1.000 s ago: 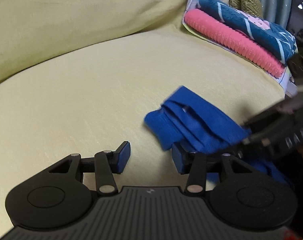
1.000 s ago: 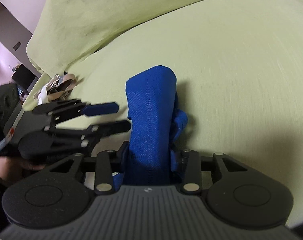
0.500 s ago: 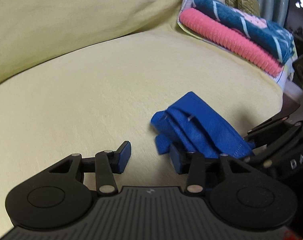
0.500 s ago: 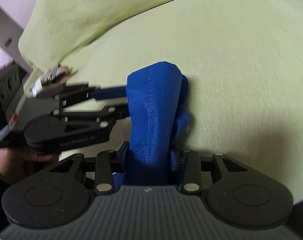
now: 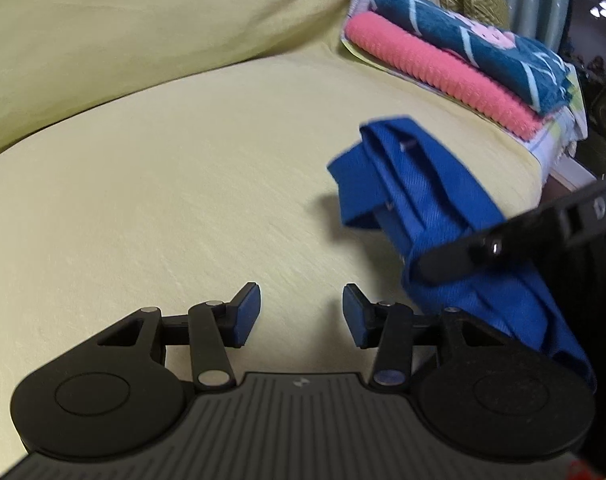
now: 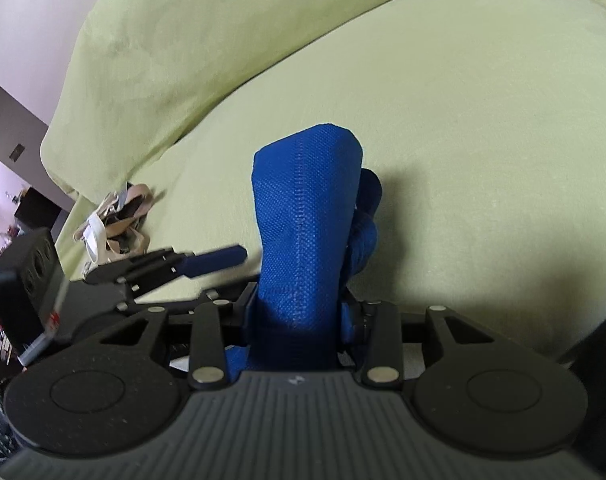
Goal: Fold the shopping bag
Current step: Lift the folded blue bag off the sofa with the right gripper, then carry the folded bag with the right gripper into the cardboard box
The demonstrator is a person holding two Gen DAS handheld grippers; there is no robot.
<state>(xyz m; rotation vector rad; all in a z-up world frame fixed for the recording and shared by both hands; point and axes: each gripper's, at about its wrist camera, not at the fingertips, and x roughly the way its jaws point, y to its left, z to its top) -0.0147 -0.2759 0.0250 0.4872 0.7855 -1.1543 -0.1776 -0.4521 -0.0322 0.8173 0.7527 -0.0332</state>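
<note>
Right gripper (image 6: pixel 297 316): clamped on bag (image 6: pixel 307 216), a folded blue bundle lifted off the sofa (image 6: pixel 483 140); left gripper (image 5: pixel 301 314): spread wide, holding nothing, beside bag; risk: loose folds dangle past my grip and may slip open if I swing.

Left claw (image 5: pixel 301 312) agape over yellow cushion (image 5: pixel 183 200), blue shopping bag (image 5: pixel 423 200) bunched beside it

Yellow-green bed (image 5: pixel 183 200); folded towels (image 5: pixel 463 60), beige straps (image 6: pixel 119 220) on it
</note>
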